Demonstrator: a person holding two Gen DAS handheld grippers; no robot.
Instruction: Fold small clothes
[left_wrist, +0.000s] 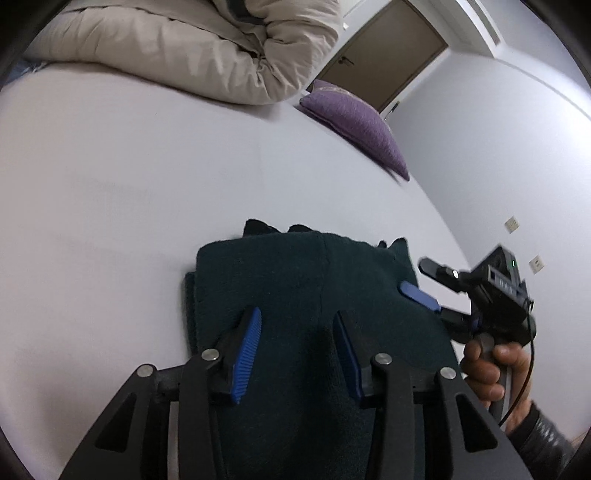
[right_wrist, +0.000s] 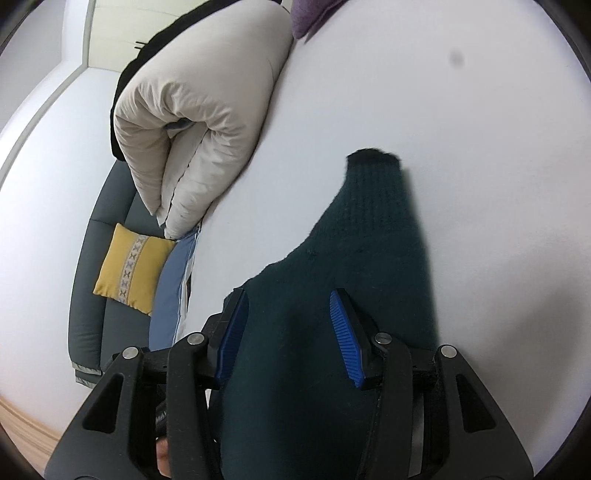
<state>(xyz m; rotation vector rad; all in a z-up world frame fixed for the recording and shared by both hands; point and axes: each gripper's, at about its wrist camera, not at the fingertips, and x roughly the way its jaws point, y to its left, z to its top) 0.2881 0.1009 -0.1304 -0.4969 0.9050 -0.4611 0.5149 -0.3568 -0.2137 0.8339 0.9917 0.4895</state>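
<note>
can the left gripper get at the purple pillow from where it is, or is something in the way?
Probably yes. The left gripper is open over the dark green garment, holding nothing, and only bare white bed sheet lies between it and the purple pillow. The beige duvet sits off to the side.

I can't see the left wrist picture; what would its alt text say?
A dark green knitted garment lies folded on a white bed, with the left gripper open above it. The right gripper, held by a hand, reaches in from the right.
</note>
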